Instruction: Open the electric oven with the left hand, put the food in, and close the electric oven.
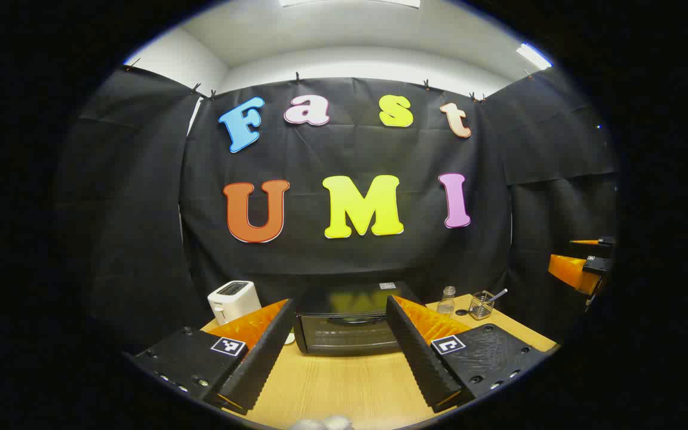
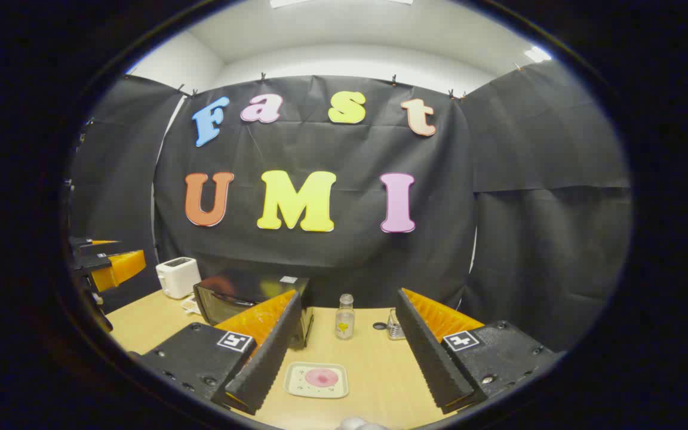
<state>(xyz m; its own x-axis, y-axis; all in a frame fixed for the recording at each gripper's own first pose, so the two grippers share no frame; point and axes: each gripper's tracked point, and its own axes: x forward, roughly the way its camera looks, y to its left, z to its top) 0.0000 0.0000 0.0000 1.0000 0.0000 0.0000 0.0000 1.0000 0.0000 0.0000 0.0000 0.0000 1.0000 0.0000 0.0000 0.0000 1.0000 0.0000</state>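
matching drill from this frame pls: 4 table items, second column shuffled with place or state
Items:
1. electric oven
2. toaster
3. plate with pink food
4. small clear bottle

Place or state:
A. white, left of the oven
B. near table edge, between the right tool's open fingers
C. door shut, straight ahead of the left tool
D. upright, right of the oven

Pairs: 1-C, 2-A, 3-B, 4-D

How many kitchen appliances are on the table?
2: a white toaster at the back left, and the black electric oven just right of it, door closed. More may be hidden behind the fingers.
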